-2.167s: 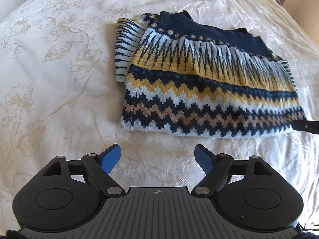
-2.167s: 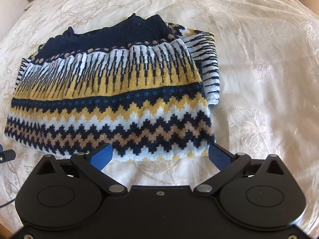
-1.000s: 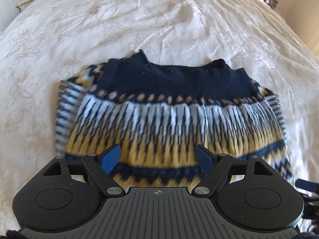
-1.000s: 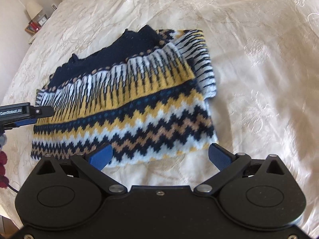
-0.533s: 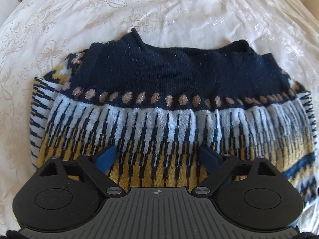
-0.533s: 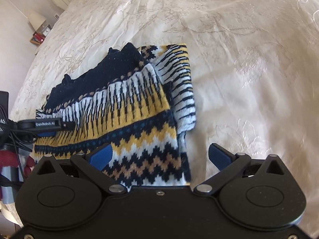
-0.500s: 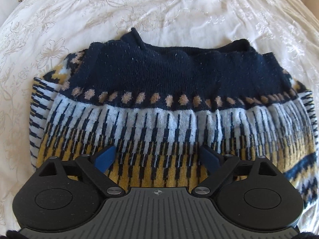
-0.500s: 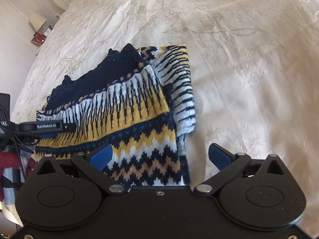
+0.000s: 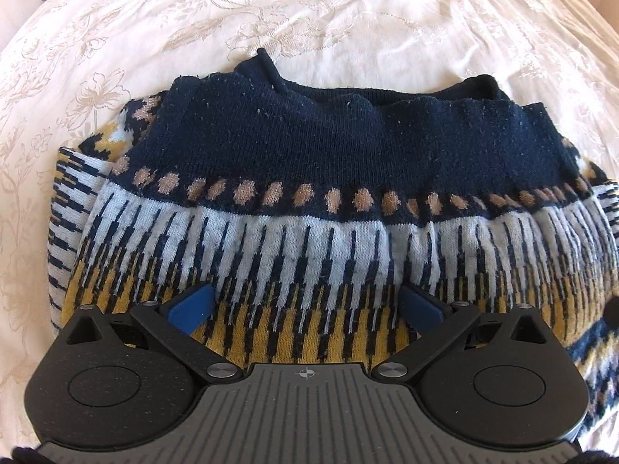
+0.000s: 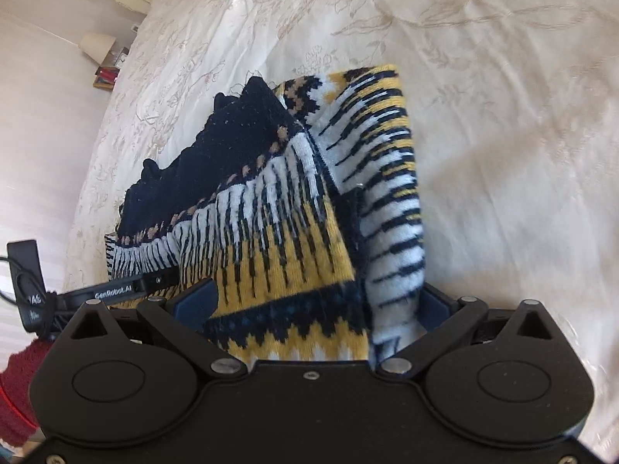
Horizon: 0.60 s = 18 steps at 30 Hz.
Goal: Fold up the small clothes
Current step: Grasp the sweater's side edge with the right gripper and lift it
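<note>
- One sweater (image 9: 329, 208) on show, folded, lying on one bed (image 9: 348, 11) with a cream floral bedspread — and two claws working over it.
- Far left in the right wrist view, a lamp (image 10: 96, 44) stands by the wall, and below it a red knitted sleeve (image 10: 15, 382) at the frame's edge.
- Left claw (image 9: 305, 305): blue fingers spread wide, hovering low over the yellow-and-navy band of the knit, nothing gripped.
- Seen from the right wrist camera, that left claw (image 10: 143, 284) reaches in from the left, and its black finger reads "GenRobot.AI" in white.
- The sweater's look: a plain navy band at the far edge, then a row of tan dots, white spikes on navy, a yellow band, and zigzags in navy, yellow and white nearest the cameras.
- Right claw (image 10: 317, 305): fingers wide apart, the sweater's right-hand edge lying between them — the striped fold drapes against the right finger, but no pinch on the cloth.
- To the right of the sweater, bare bedspread.
</note>
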{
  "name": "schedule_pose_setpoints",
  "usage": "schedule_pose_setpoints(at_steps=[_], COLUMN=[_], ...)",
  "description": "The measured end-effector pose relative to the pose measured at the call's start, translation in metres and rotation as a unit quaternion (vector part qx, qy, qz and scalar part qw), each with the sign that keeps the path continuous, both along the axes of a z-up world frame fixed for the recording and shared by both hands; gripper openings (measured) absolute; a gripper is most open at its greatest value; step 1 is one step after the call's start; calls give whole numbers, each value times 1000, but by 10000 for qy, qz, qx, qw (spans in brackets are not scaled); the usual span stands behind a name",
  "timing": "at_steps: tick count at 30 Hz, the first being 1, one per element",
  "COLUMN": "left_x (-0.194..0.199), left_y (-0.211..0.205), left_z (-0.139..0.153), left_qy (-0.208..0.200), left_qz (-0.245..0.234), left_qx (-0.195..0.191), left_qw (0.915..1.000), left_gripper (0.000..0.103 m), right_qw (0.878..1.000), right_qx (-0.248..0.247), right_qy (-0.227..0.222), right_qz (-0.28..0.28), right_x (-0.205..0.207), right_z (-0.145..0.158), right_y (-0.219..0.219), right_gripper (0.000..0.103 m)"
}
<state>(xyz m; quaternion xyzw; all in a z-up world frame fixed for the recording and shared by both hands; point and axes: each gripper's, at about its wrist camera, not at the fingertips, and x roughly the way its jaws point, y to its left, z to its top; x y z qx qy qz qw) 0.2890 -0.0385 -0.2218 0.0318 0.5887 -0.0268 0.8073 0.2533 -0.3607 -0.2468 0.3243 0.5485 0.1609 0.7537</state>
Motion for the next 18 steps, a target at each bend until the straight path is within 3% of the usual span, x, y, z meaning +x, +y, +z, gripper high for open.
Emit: schedule_pose_setpoints(at_steps=[10,15,18], left_x=[-7,16,39], left_y=[-2,1,-8], left_z=[2,17,14], left_qy=[-20,-197,-161], left_qz=[98,401,343], left_qx=[-4,-121,-34], left_qw=[9999,9989,9993], left_gripper=[103,102,102], right_qw=[9965,9957,9953], right_qx=[696,696,671], right_qy=[-452,-607,-696], right_qz=[-17,10,60], right_x=[19,17,15], right_z=[-12,-12,-12], right_y=[-4,-2,-2], right_gripper=[103,103,103])
